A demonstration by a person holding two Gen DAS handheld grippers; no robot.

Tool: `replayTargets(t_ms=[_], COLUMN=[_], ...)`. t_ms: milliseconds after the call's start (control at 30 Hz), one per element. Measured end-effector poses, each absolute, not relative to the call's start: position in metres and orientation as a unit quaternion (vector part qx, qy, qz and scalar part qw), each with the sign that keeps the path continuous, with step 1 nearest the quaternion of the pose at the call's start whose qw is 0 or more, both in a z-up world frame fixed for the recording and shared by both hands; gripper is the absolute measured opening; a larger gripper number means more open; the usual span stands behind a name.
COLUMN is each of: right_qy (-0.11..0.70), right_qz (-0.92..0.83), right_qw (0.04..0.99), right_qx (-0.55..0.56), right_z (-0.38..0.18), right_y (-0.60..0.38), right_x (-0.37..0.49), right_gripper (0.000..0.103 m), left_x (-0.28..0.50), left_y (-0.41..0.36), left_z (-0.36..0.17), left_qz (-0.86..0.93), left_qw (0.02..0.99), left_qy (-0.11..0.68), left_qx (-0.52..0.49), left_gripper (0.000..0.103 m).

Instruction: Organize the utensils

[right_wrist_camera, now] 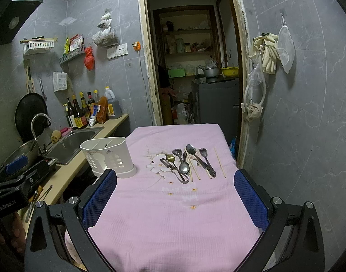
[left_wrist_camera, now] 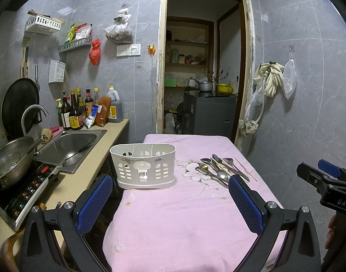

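Several utensils [right_wrist_camera: 191,164]: I see handles toward me, lengthwise on tabletop [right_wrist_camera: 173,215]
Left tool [left_wrist_camera: 170,197]: wide, level
Right tool [right_wrist_camera: 175,195]: wide, level

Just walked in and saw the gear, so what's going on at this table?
A person holds a gripper in each hand over the pink cloth. Both the left gripper and right gripper are open and empty. A pile of spoons and other utensils with loose chopsticks lies beside the white caddy. Nothing has been picked up yet.
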State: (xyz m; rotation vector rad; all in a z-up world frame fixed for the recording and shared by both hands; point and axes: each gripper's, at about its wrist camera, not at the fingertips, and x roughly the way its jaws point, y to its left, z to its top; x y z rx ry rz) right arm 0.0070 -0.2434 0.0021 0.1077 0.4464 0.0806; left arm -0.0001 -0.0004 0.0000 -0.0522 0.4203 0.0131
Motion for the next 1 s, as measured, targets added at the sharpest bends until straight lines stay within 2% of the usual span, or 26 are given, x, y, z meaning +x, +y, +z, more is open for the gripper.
replayTargets(t_ms=[667, 1000], right_qy=[0.214, 0.2], right_qz=[0.024, 0.031], right_qw=[0.975, 0.979], right_qx=[0.047, 0.037], right_z=[0.007, 0.016], right_y=[-0.263, -0.316], right_x=[0.02, 0.108], right_gripper=[0.102, 0.102], left_x=[0.02, 0.091], left_y=[-0.015, -0.051], left_z=[0.009, 0.013], left_qz=[-0.013, -0.026], left_qw=[0.982, 0.981], left_qy=[0.186, 0.189], left_qx=[-0.012, -0.014], left_gripper=[0.103, 0.103])
